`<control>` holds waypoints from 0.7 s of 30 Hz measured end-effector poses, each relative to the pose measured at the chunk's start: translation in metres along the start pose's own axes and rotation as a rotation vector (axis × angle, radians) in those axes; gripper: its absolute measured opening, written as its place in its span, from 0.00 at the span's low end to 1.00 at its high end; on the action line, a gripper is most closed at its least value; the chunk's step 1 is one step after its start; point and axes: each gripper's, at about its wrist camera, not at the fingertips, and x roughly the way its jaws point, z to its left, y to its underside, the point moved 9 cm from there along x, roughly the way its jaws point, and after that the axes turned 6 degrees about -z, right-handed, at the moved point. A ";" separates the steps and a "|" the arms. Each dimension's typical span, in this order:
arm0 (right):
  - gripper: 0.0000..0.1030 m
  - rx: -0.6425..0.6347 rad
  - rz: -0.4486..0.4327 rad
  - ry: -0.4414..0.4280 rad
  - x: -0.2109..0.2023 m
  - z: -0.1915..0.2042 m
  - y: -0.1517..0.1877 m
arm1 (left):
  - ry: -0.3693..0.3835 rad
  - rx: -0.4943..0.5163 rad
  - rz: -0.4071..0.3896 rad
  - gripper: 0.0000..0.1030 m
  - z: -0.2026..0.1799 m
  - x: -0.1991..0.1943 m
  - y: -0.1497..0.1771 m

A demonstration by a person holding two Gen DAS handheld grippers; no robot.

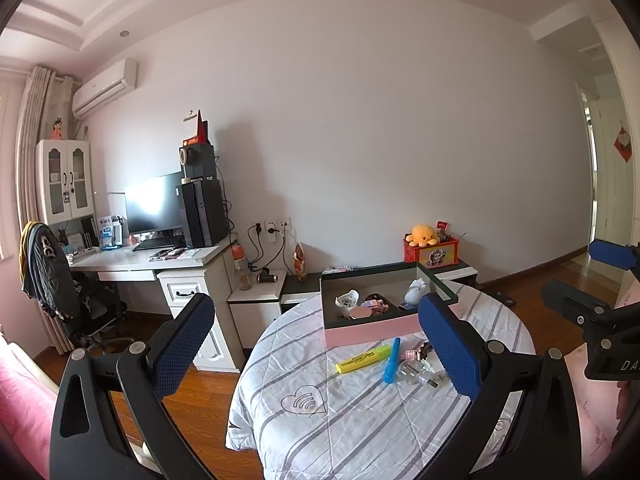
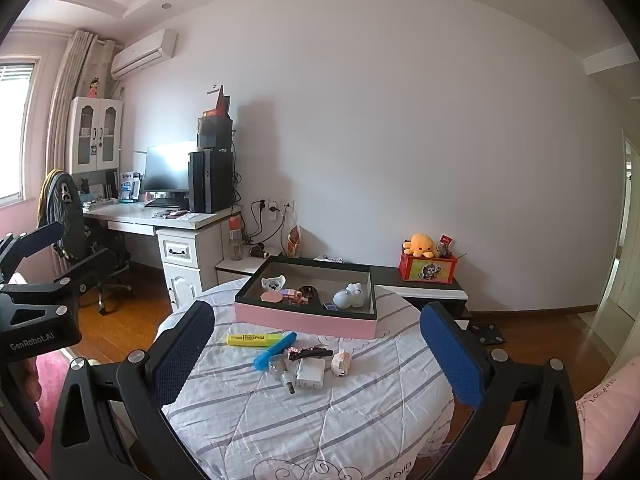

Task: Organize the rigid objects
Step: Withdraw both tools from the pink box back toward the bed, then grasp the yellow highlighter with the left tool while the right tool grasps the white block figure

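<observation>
This is a bedroom in a home. A computer desk (image 2: 168, 216) with a monitor (image 2: 166, 168) stands by the curtained window (image 2: 12, 128), an air conditioner (image 2: 144, 54) hangs on the wall, and a plush octopus (image 2: 419, 245) sits on a low cabinet (image 2: 424, 290).

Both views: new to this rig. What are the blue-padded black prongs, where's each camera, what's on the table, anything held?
The prongs are fingers of two hand-held grippers; each has a fisheye camera looking along its fingers. The left gripper and right gripper are both open and hold nothing. On the round table stands a pink-sided tray that already holds small items. In front of it lie a yellow highlighter, a blue pen-like tube, a white charger and a few other small items.
</observation>
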 end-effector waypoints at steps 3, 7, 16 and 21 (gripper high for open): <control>1.00 0.002 0.007 0.002 0.001 -0.002 0.003 | 0.006 -0.002 0.006 1.00 -0.001 0.003 0.003; 1.00 0.008 0.022 0.006 0.009 -0.007 0.008 | 0.023 -0.009 0.023 1.00 -0.004 0.014 0.010; 1.00 0.039 0.105 0.031 0.047 -0.030 0.038 | 0.038 -0.033 0.143 1.00 -0.006 0.064 0.053; 1.00 0.051 0.197 0.042 0.082 -0.041 0.072 | 0.054 -0.033 0.253 1.00 -0.010 0.100 0.092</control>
